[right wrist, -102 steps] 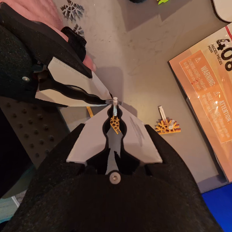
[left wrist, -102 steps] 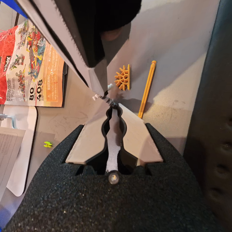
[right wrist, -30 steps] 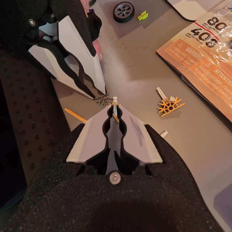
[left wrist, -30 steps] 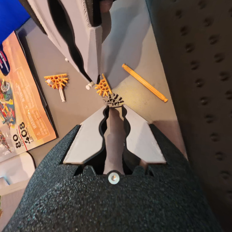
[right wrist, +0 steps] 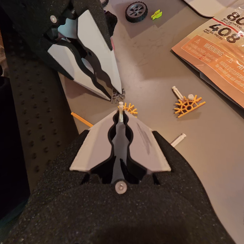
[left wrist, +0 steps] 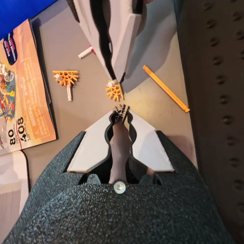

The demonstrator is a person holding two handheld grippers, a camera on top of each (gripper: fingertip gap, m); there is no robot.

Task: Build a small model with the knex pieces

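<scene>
The left tool was closed down on a grey snowflake-shaped connector, pinched at its tips just above the grey table; the right tool was clamped on a short white rod that stood out past its tips; a yellow fan-shaped connector sat on that rod's far end, held just beside the grey connector, whether touching it I could not tell. In the right wrist view the left tool's tips showed pinching the grey connector just beyond the rod.

Beside the tools a long yellow rod lay on the table near the edge of a dark dimpled mat; further in lay a second yellow fan connector with two short white rods plugged into it; a loose white rod lay by the right tool's body. Toward the table's far side stood a small black toy wheel with a grey hub and a lime-green clip near it; a printed orange and clear parts bag lay along one side of the table, with a white sheet next to it and something blue beyond the bag.
</scene>
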